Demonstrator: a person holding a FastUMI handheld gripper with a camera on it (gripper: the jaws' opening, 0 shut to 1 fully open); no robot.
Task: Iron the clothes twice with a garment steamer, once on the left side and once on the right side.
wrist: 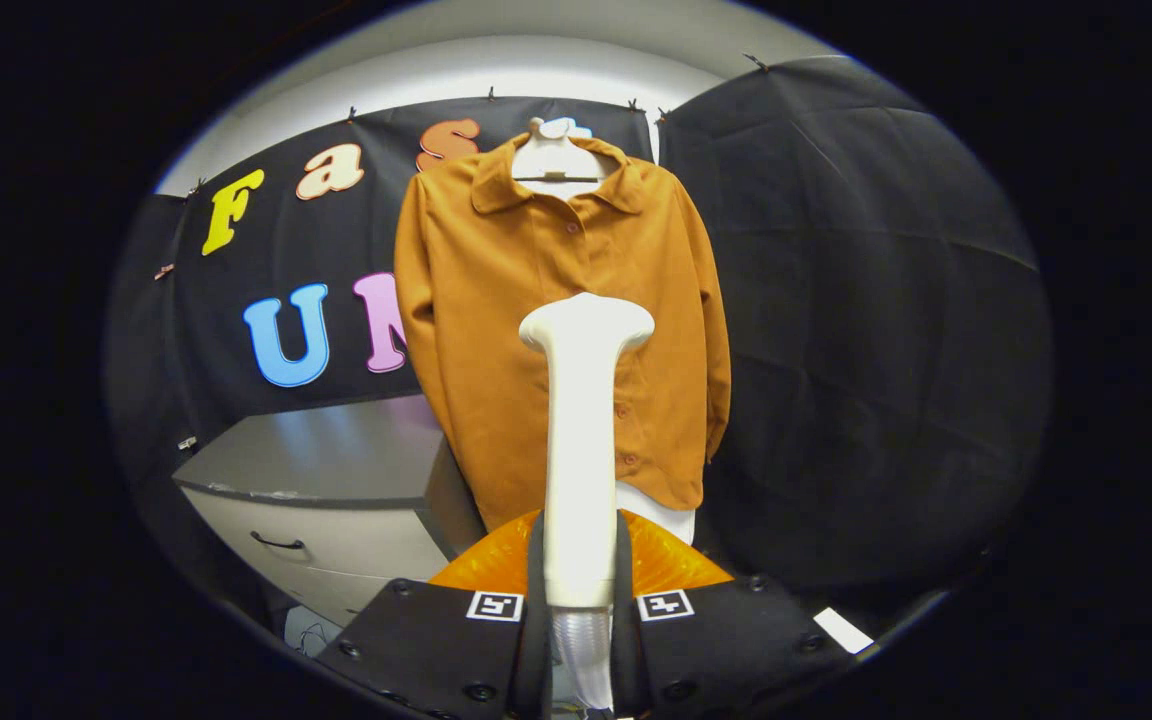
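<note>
An orange-brown buttoned shirt (pixel 536 300) hangs on a white mannequin form (pixel 556 155) against the black cloth wall, straight ahead of the fingers. My gripper (pixel 579 590) is shut on the white garment steamer (pixel 581 440), both fingers pressed on its handle. The steamer stands upright between the fingers, and its wide head (pixel 586 322) is level with the middle of the shirt's front, in line with the button placket. I cannot tell whether the head touches the cloth. The white base of the form (pixel 658 512) shows under the shirt's hem.
A grey cabinet with a drawer and a dark handle (pixel 326 500) stands low to the left of the shirt. Black cloth (pixel 856 330) covers the wall to the right. An orange part (pixel 481 565) sits just behind the fingers, low in front of the shirt.
</note>
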